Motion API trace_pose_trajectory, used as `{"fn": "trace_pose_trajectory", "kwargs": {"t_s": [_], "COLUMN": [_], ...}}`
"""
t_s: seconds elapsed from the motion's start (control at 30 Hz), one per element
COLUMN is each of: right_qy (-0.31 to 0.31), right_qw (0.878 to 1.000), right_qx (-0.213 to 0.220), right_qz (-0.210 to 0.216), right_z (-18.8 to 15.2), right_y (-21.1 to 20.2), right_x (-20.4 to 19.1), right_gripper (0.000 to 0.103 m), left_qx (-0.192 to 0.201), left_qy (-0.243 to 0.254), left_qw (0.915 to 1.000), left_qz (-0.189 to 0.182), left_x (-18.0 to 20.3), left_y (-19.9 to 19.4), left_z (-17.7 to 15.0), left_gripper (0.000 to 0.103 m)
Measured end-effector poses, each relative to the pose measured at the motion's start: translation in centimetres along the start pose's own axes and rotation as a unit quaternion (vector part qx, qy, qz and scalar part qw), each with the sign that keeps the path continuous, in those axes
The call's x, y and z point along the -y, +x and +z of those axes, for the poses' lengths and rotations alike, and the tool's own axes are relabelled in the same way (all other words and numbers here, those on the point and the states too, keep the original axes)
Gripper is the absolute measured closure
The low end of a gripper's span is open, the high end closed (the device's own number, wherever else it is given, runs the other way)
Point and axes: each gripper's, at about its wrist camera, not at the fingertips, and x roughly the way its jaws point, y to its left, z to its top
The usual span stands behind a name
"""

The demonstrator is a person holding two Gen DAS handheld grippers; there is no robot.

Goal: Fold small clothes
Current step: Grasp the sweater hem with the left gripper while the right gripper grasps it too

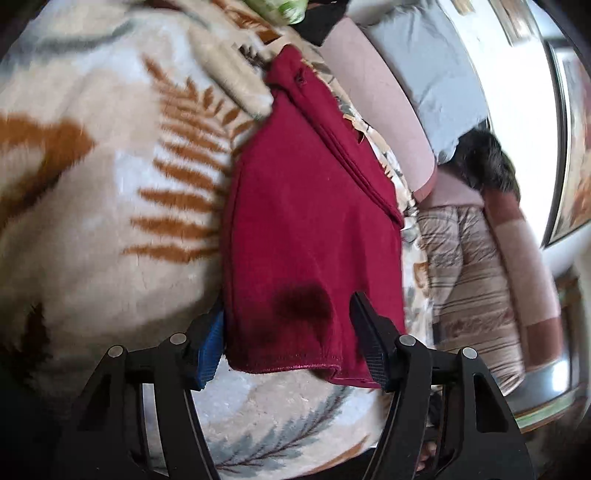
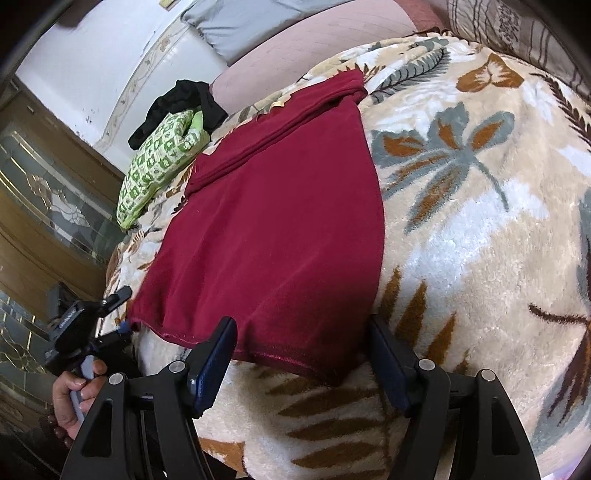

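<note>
A dark red garment (image 1: pixel 306 206) lies flat on a cream blanket with leaf prints (image 1: pixel 110 155). Its hemmed edge is nearest me in both views. My left gripper (image 1: pixel 288 343) is open, with its fingers either side of one hem corner. My right gripper (image 2: pixel 303 358) is open around the other hem corner of the red garment (image 2: pixel 280 221). The left gripper (image 2: pixel 118 314) also shows in the right wrist view, at the garment's left corner, held by a hand.
A green patterned cloth (image 2: pixel 159 162) and a black garment (image 2: pixel 181 103) lie beyond the red one. A pink cushion (image 2: pixel 317 44) and a grey pillow (image 2: pixel 258 26) are at the back. A wooden cabinet with glass panels (image 2: pixel 44 192) stands left of the bed.
</note>
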Motion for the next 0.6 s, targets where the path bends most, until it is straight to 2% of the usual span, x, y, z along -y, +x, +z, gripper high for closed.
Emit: {"fn": "trace_pose_trajectory", "kwargs": {"t_s": [0.07,0.13,0.17,0.23,0.27,0.33,0.43,0.6], "right_qy": [-0.004,-0.007,-0.007,-0.005,-0.005,-0.003,0.001,0.027], "right_qw": [1.000,1.000,1.000,1.000,1.000,1.000,1.000,1.000], "right_qx": [-0.001,-0.001,-0.001,-0.001,-0.001,-0.002,-0.002,-0.002], "right_qz": [-0.003,-0.005,-0.005,-0.004,-0.004,-0.005,-0.009,-0.006], "right_z": [-0.1,-0.1,-0.1,-0.1,-0.1,-0.1,0.0,-0.1], "right_y": [-0.1,-0.1,-0.1,-0.1,-0.2,-0.3,-0.5,-1.0], "right_x": [0.1,0.1,0.1,0.0,0.1,0.1,0.1,1.0], "right_gripper": [0.034,0.034,0.034,0.034,0.034,0.034,0.041,0.060], "left_qx": [0.000,-0.002,-0.003,-0.008,-0.010,-0.009,0.006,0.008], "left_qy": [0.015,0.030,0.034,0.036,0.041,0.057,0.080,0.092], "left_qw": [0.9999,0.9995,0.9994,0.9992,0.9986,0.9967,0.9937,0.9944], "left_qz": [-0.002,-0.002,0.001,0.017,0.031,0.057,0.078,0.051], "left_x": [0.5,1.1,1.2,1.0,1.0,1.3,1.7,2.6], "left_y": [-0.1,-0.1,-0.1,0.1,0.2,0.3,-0.4,-0.7], "left_z": [0.0,-0.1,-0.1,0.0,0.0,-0.1,-0.2,-0.1], "left_gripper": [0.041,0.058,0.063,0.086,0.089,0.093,0.093,0.093]}}
